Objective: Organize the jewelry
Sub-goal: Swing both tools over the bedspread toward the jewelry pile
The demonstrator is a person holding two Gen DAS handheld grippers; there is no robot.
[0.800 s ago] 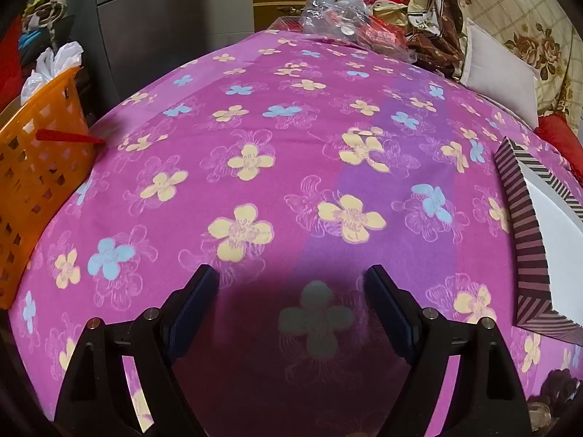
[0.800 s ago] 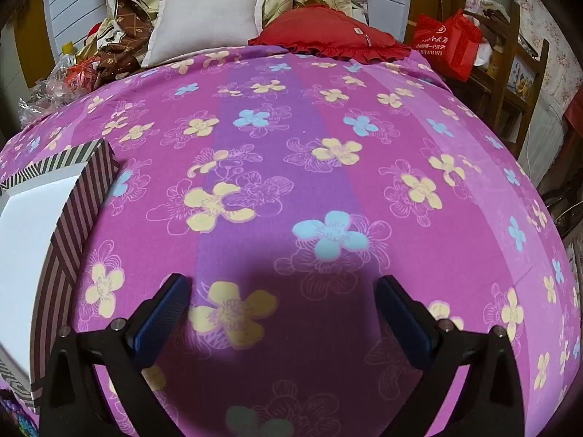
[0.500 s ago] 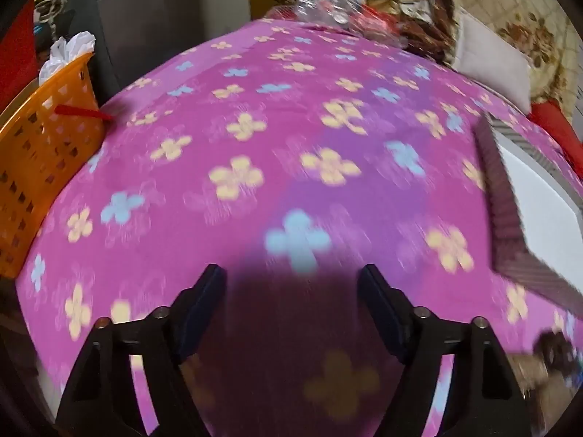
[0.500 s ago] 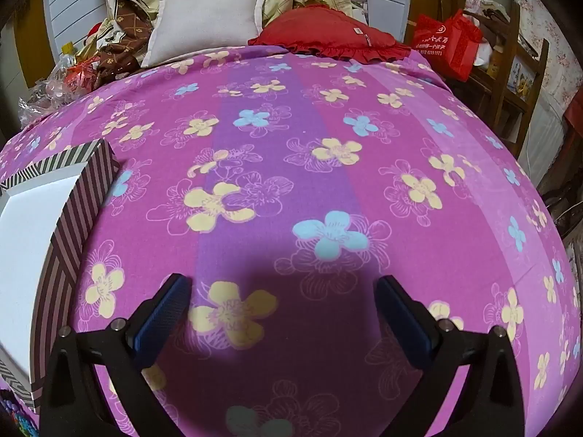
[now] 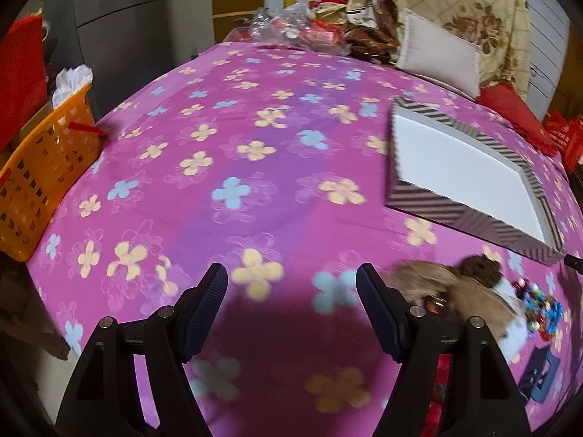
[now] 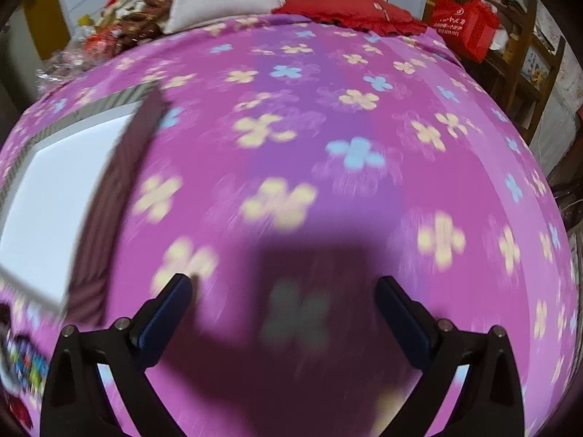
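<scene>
A bed (image 5: 255, 167) with a pink and purple flowered sheet fills both views. In the upper right of the left wrist view lies a striped box (image 5: 462, 178) with a white inside, open to above; in the right wrist view the same box (image 6: 65, 189) is at the left edge, blurred. An orange basket (image 5: 40, 182) stands beside the bed at the left edge of the left wrist view. A red bag (image 6: 462, 25) with white writing stands in the upper right of the right wrist view; the writing is too small to read. A grey pillow (image 5: 437, 54) and a red cushion (image 6: 346, 3) lie at the far end of the bed.

The jewelry (image 5: 539, 309), a small heap of coloured beads, lies at the lower right of the left wrist view, beside a brown furry thing (image 5: 452, 284) and a small dark blue box (image 5: 539, 371). It is to the right of the left gripper (image 5: 291, 306), outside the jaws, not touching them. In the right wrist view coloured beads (image 6: 25, 360) show blurred at the lower left edge, left of the right gripper (image 6: 288, 309).

The jaws of both grippers are spread wide and hold nothing.
</scene>
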